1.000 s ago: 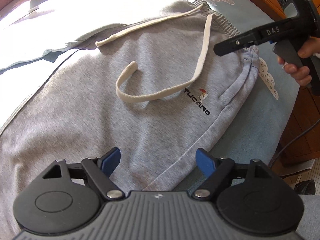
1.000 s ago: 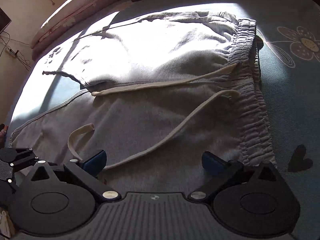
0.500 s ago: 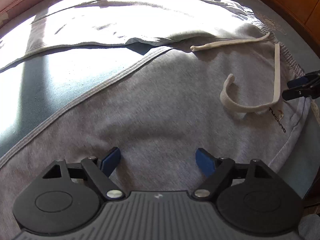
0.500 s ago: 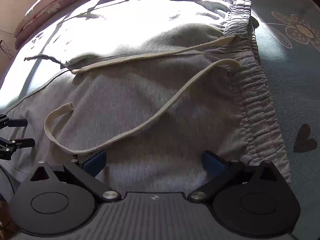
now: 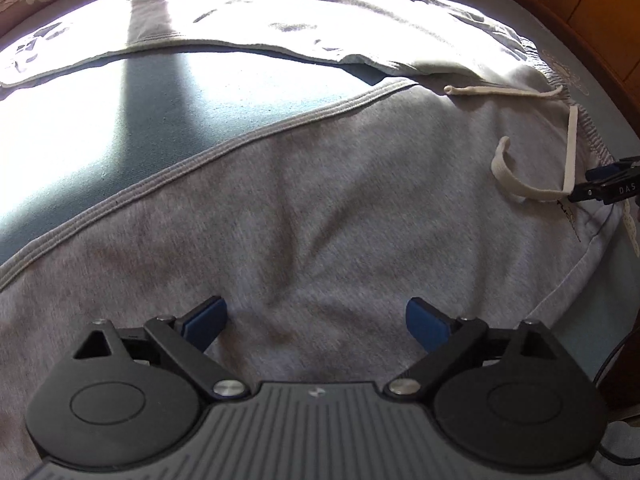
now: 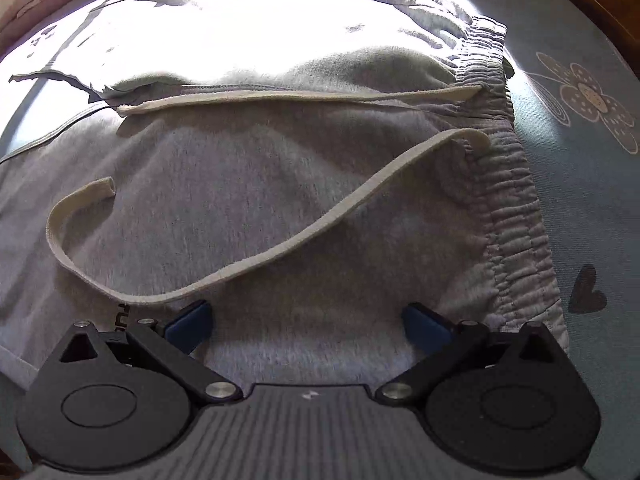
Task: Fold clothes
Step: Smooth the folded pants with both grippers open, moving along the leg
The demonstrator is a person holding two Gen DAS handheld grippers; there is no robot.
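The grey sweatpants (image 5: 320,208) were spread flat on the bedsheet (image 6: 592,184), unfolded. A clean fold would be best got by pinching the near edge at two spots and carrying it over level, the drawstring (image 6: 280,248) kept clear. The left gripper (image 5: 316,320) was held spread above the leg cloth, nothing pinched. The right gripper (image 6: 306,320) was likewise spread, just below the drawstring, beside the waistband (image 6: 516,216).
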